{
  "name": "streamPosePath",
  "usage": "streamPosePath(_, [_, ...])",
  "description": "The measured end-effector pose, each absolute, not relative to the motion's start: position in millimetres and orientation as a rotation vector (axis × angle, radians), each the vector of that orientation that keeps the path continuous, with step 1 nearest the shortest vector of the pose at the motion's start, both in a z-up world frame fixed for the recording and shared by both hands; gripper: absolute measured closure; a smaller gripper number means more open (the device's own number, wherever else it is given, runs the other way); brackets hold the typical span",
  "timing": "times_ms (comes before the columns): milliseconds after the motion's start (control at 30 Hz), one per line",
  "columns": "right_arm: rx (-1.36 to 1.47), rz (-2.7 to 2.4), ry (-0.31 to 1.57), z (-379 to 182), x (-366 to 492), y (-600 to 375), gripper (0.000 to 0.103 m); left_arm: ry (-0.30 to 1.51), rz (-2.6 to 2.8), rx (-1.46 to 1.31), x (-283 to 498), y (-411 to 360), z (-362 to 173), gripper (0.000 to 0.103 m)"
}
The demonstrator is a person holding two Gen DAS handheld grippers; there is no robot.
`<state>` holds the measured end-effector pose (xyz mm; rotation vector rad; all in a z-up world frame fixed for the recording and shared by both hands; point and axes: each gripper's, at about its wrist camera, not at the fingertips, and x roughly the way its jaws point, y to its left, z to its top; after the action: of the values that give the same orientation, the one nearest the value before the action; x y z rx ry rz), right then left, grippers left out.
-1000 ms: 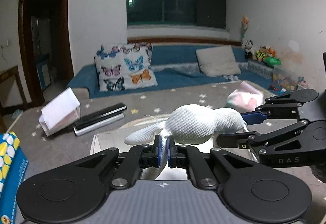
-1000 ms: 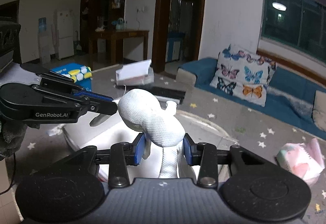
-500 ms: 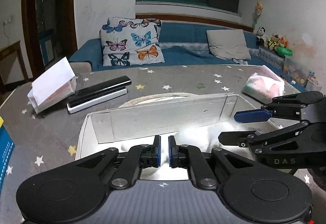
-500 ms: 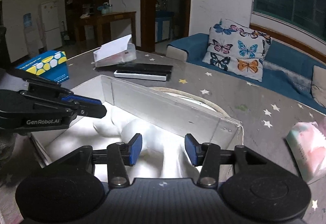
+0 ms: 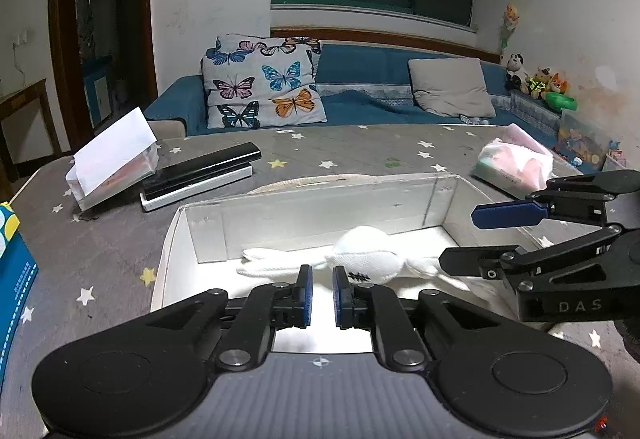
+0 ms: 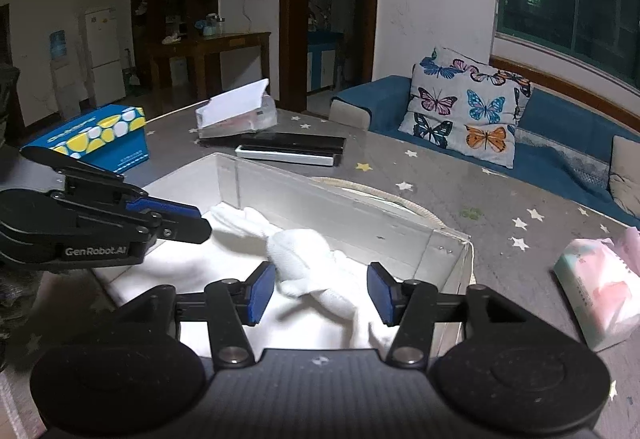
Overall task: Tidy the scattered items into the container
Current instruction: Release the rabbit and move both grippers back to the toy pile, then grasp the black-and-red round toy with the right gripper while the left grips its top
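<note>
At the bottom centre of the left wrist view, the left claw [image 5: 319, 288] is seen with its blue pads a narrow gap apart, having just been opening, with nothing clamped between them. Just beyond its tips, a white plush toy [image 5: 366, 260] is shown lying on the floor of a white box [image 5: 170, 239], its round head up and its long limbs spread to the left. At the right edge of that view, the right claw [image 5: 476, 237] is seen from the side, reaching over the box's right end.

At the bottom centre of the right wrist view, the right claw [image 6: 321, 289] is shown with its pads set wider apart, also having just been opening; the plush toy [image 6: 298, 251] lies between and beyond them, touched by neither pad. The left claw [image 6: 192, 221] enters from the left edge, over the box [image 6: 466, 259].

The box rests on a grey bench [image 5: 360, 151] patterned with stars. On the bench, a black and white flat case [image 5: 200, 175] and a clear packet holding white paper [image 5: 114, 163] are seen at the upper left of the left view, a pink and green tissue pack [image 5: 514, 165] at the right, and a blue and yellow carton [image 6: 94, 137] at the left of the right view. A blue sofa with a butterfly cushion [image 5: 262, 93] is seen behind.
</note>
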<state>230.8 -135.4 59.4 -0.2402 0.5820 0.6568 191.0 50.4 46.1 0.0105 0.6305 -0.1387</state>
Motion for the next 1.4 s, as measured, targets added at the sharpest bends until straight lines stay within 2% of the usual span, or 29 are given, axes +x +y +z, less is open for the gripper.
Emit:
streamPosePath(167, [-0.258,0.670,0.560,64,207,-137,0.045,0.626,-0.142,0.009,174,44,49,0.087])
streamPosePath(233, [-0.258,0.672,0.550,66,197,-139,0.038,0.626,-0.143,0.004,167,43,49,0.087])
streamPosePath(600, [-0.249,0.668,0.538,62,148,-160,0.035,0.607,-0.154,-0.025,125,37,47,0.086])
streamPosePath(700, [-0.252,0.666,0.539,58,136,-165,0.029,0.604,-0.170,-0.020,113,31,46,0.086])
streamPosePath(1400, [-0.216,0.623,0.630,18,94,-203,0.028,0.655,-0.353,-0.042,74,-25,31,0.084])
